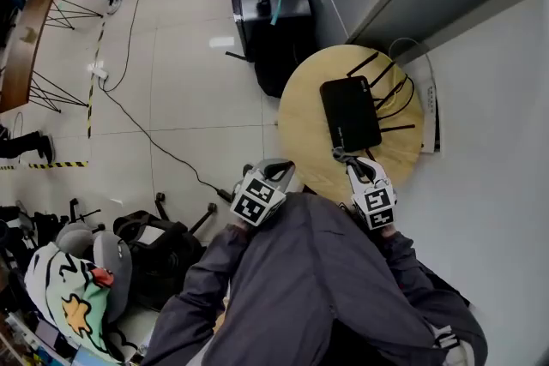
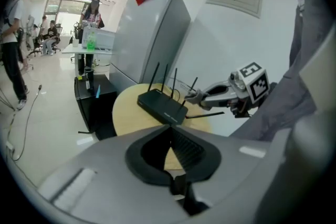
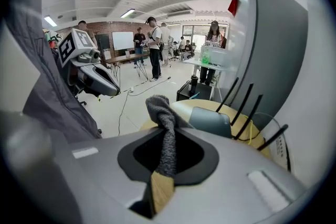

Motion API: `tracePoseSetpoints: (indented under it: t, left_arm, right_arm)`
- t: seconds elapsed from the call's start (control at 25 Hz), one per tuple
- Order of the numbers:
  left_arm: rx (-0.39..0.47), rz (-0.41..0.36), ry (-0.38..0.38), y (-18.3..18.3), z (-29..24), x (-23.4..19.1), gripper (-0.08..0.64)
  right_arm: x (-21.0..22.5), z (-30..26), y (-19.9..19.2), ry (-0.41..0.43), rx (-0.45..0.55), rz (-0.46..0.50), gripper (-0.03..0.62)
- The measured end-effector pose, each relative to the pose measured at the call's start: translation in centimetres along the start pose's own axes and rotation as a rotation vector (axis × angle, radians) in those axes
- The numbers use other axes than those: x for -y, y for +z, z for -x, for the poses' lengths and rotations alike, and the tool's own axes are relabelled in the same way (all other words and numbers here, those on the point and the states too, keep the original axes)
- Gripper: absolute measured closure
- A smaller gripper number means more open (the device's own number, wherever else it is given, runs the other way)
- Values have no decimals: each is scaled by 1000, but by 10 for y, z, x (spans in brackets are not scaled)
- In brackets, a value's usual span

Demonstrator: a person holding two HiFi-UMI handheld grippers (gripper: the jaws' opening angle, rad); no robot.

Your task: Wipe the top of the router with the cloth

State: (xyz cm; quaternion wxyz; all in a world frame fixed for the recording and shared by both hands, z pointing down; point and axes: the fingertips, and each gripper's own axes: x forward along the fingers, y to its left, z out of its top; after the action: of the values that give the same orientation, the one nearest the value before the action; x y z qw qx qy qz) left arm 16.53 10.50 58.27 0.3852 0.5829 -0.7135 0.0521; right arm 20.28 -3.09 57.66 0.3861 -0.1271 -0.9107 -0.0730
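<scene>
right gripper: fingers pinching grey cloth, over desk's near edge, just beside router | router: flat mid-desk, antennas toward right edge | left gripper: fingers pressed together, empty, off near-left edge

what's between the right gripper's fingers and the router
Only the grey cloth: pinched in the right gripper, it sticks out ahead toward the router. The right gripper view shows this best.

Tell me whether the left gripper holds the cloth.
No, the cloth is pinched in the right gripper; the left gripper is empty.
</scene>
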Motion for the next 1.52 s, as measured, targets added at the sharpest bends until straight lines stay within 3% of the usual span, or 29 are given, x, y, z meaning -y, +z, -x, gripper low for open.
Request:
tracePoseSetpoints:
  t: [0.24,0.48,0.8,0.92,1.12,1.4,1.52]
  left_arm:
    - [50,51,-5,-8,55,-55,560]
    - [121,124,75,-24,100,-114,560]
    - [144,162,114,-21,116,-166,560]
    - [131,134,107,-6,109,-188,560]
    - [70,41,49,43,94,-230,560]
    - [-62,-131,-143,109,27,-249,560]
    - [-141,-246,-295,120,1,-240,560]
  right_arm:
    - [-42,-47,43,9,-36,44,558]
    - [-88,-89,93,85,-35,137,558]
    - [-100,-147,140,149,-28,158,558]
    - [-91,-172,151,150,-18,145,558]
    - [-54,-205,174,100,-10,26,558]
    - [29,-220,145,-67,-53,-156,558]
    - [35,-211,118,-184,-89,-285,558]
